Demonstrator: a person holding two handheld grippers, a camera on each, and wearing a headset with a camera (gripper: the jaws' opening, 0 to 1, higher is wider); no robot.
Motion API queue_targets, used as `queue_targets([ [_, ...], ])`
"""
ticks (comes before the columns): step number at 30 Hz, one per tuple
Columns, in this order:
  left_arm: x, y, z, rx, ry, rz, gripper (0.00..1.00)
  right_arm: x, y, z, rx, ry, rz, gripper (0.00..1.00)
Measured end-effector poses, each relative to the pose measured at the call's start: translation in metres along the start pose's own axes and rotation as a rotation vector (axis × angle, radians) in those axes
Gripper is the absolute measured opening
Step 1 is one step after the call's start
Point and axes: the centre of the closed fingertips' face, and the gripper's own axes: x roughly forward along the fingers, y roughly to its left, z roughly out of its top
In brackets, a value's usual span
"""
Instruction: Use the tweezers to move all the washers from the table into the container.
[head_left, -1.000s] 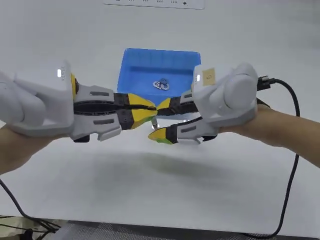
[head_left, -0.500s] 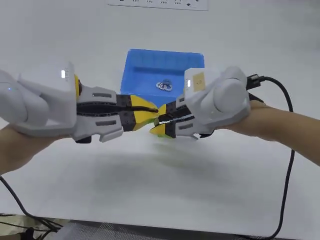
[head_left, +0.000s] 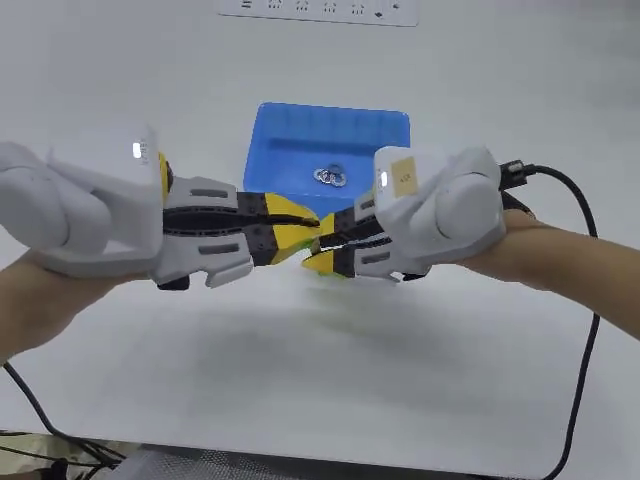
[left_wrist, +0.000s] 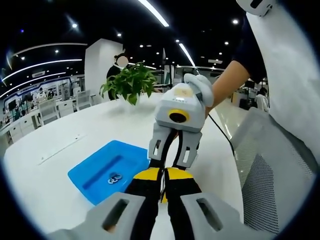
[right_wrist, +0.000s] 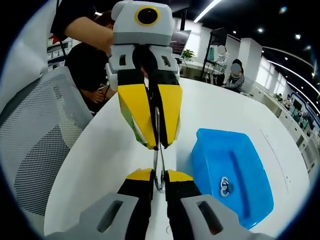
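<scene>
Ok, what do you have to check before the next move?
1. The left hand-held gripper is shut on the tweezers: ok.
2. The right hand-held gripper is shut on the tweezers too: ok.
3. The tweezers' tips are free to pinch: cannot tell.
4. The container is open, just behind the grippers: ok.
5. Some washers lie in the container: ok.
6. Any washers are left on the table: cannot tell.

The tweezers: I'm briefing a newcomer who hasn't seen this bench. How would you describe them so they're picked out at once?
On the white table, near the blue container, the left claw and right claw meet tip to tip. The tweezers are the thin strip running between them, clamped by both. Unlike the yellow-and-black claws, they are bare silver metal.
</scene>
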Motion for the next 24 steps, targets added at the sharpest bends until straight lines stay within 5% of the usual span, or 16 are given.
queue_targets([
  [5,-0.001,0.001,-0.003,-0.034,0.014,0.015,0.18,-0.003,-0.001,0.006,0.026,-0.026,-0.007,0.09],
  [17,-0.01,-0.003,0.012,-0.078,-0.04,0.05,0.29,-0.01,0.004,0.014,0.035,-0.044,-0.026,0.09],
  [24,-0.016,-0.004,0.008,-0.111,-0.037,0.085,0.54,-0.02,0.002,0.018,0.035,-0.042,-0.043,0.09],
])
